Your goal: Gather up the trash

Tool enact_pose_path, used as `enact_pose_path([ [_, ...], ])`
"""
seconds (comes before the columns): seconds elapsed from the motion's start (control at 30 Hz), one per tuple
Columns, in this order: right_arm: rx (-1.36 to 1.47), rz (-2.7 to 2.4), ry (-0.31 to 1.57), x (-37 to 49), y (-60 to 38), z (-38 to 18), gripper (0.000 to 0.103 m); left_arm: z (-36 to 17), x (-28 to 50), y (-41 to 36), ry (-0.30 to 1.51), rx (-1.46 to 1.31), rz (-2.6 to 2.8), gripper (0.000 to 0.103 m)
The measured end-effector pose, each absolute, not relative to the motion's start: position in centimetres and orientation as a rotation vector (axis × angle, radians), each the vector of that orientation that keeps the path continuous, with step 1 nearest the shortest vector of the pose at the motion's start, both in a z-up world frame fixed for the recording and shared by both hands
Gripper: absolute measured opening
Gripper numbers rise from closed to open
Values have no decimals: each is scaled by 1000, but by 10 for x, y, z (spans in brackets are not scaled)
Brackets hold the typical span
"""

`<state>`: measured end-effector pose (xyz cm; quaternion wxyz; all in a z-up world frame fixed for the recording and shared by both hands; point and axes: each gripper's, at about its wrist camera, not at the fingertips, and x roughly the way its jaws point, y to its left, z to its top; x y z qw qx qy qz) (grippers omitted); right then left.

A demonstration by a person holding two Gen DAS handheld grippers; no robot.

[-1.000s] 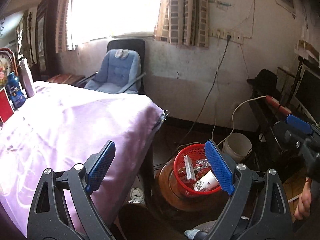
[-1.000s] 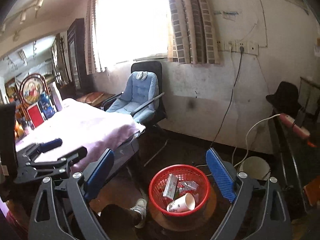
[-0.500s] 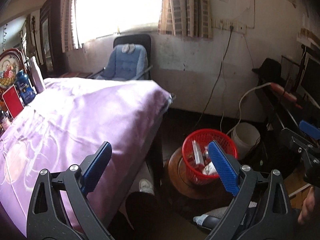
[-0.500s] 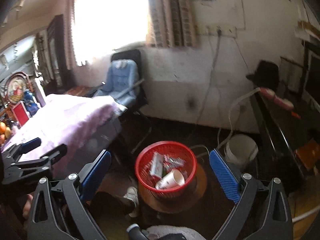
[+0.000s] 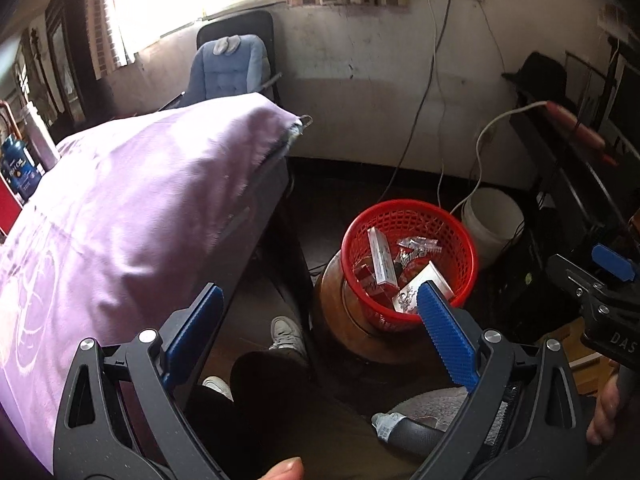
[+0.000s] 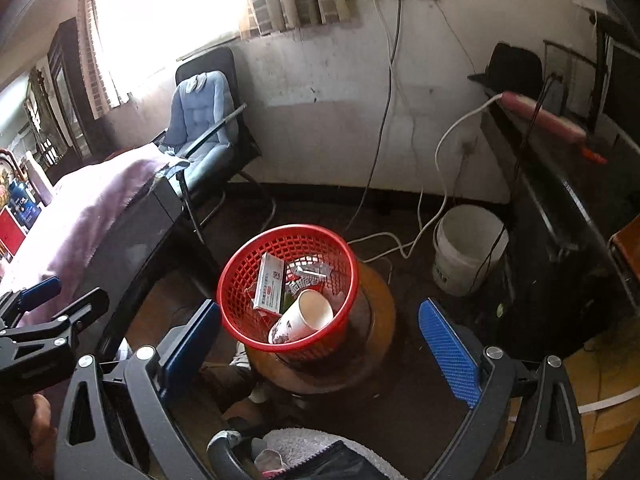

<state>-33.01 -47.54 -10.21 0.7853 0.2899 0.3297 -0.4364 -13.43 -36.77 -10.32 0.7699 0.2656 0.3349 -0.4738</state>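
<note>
While both jaws gape, trash fills the red basket [image 6: 240, 276].

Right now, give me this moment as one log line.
left gripper: open, empty | right gripper: open, empty | red basket: holds paper cup, cartons, wrappers

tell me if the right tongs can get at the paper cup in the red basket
Probably yes: the right tongs are open, above the red basket, and the paper cup lies on top of the trash, uncovered.
</note>
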Motion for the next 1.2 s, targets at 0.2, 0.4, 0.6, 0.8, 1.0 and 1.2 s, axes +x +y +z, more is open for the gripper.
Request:
enact_pose_path([
  [0.2, 627, -950, 704, -329, -479, -106, 97, -115, -139, -384, 741, 605, -1033, 94],
  [0.4, 619, -933, 739, -321, -478, -114, 97, -126, -137, -392, 769, 627, -1030, 94],
  [0.6, 628, -930, 747, -320, -480, -117, 97, -129, -135, -396, 776, 628, -1029, 94],
  [0.8, 636, -927, 746, -319, -480, -118, 97, -128, -139, -395, 755, 629, -1035, 94],
  [1.0, 636, -922, 749, -319, -480, -119, 97, -124, -138, -394, 753, 620, -1035, 94],
  [1.2, 636, -920, 748, -318, -479, -119, 97, -124, -140, -394, 753, 630, -1043, 94],
])
